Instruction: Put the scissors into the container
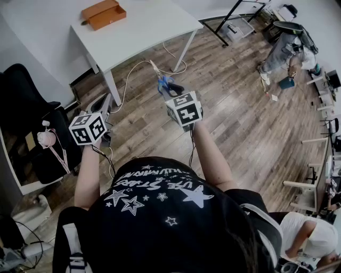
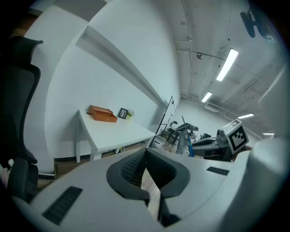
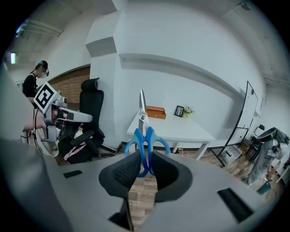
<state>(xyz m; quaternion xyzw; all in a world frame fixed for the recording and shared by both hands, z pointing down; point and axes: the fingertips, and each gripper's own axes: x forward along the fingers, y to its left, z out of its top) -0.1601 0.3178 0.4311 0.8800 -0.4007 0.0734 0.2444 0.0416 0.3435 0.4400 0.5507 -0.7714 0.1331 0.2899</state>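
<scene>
The blue-handled steel scissors (image 3: 145,136) are clenched by their handles between the pads of the right gripper (image 3: 146,161), with the blades pointed up and away toward the far table. The left gripper (image 2: 146,157) is held to the left of it, its jaws pressed together with nothing between them. The orange rectangular container (image 1: 104,14) is seen on the far left part of the white table (image 1: 144,29), well apart from both grippers, which are held over the wooden floor (image 1: 234,112).

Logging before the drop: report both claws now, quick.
Left claw: closed, empty.
Right claw: closed on the scissors.
</scene>
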